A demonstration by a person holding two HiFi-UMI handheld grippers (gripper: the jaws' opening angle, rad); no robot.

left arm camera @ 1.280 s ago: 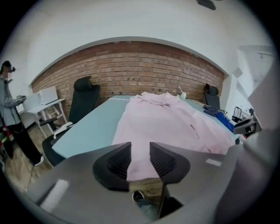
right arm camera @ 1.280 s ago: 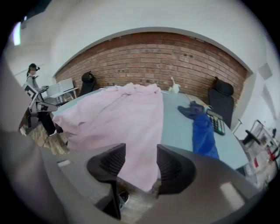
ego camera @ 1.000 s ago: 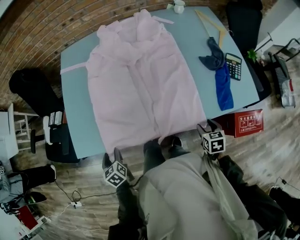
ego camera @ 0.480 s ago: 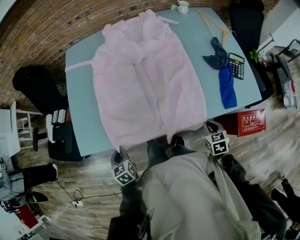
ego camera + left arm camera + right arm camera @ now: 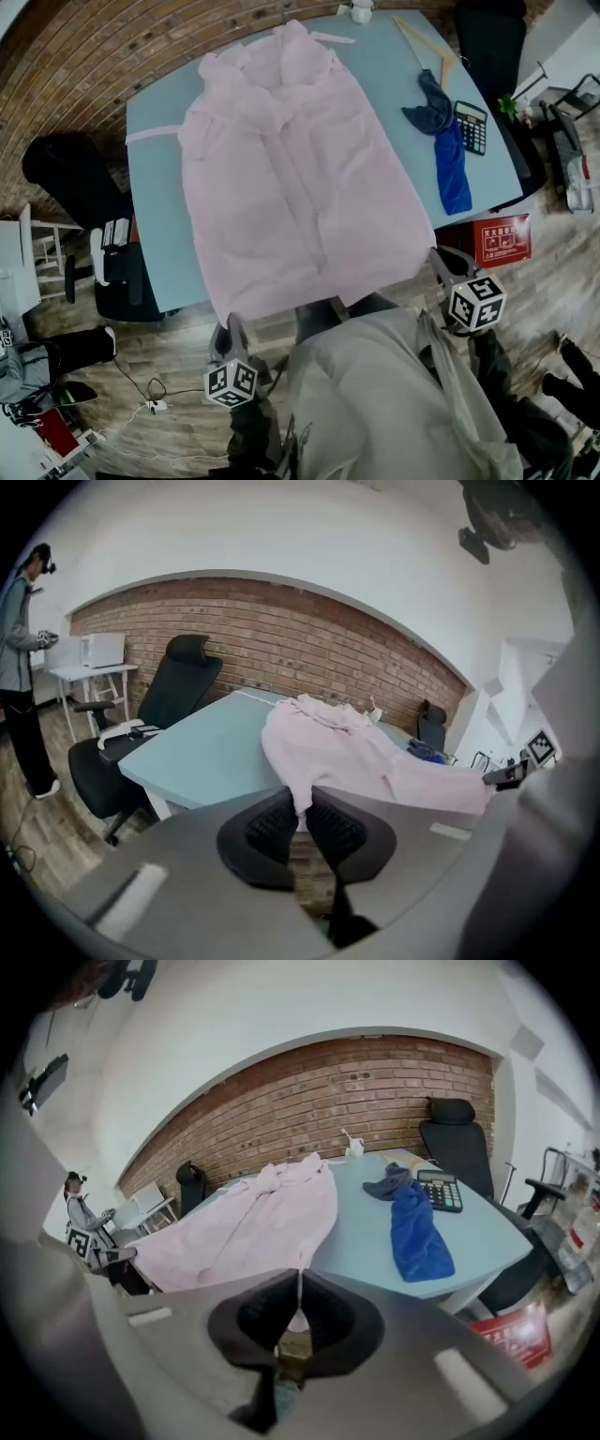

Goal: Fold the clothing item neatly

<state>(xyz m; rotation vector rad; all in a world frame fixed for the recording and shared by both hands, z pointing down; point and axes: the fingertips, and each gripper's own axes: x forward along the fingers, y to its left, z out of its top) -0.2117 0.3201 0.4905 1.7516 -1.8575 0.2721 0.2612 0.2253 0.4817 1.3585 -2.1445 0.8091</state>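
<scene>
A pale pink garment (image 5: 300, 169) lies spread lengthwise on the light blue table (image 5: 155, 244), its hem at the near edge. My left gripper (image 5: 232, 324) has just closed its jaws and is shut on the hem's left corner; in the left gripper view the pink cloth (image 5: 328, 747) runs down between the black pads (image 5: 274, 825). My right gripper (image 5: 438, 259) has also just closed and is shut on the hem's right corner, with a thin fold of the pink cloth (image 5: 253, 1222) pinched between its pads (image 5: 330, 1318). Both corners are raised off the table edge.
A blue cloth (image 5: 448, 159), a calculator (image 5: 472, 127), a wooden hanger (image 5: 422, 47) and a white cup (image 5: 359, 11) sit on the table's right side. A black chair (image 5: 66, 173) stands left, a red box (image 5: 502, 239) on the floor right. A person (image 5: 19, 667) stands far left.
Both grippers went from open at the table's near edge to shut on the hem corners. They then rose and spread apart, drawing the hem up and taut.
</scene>
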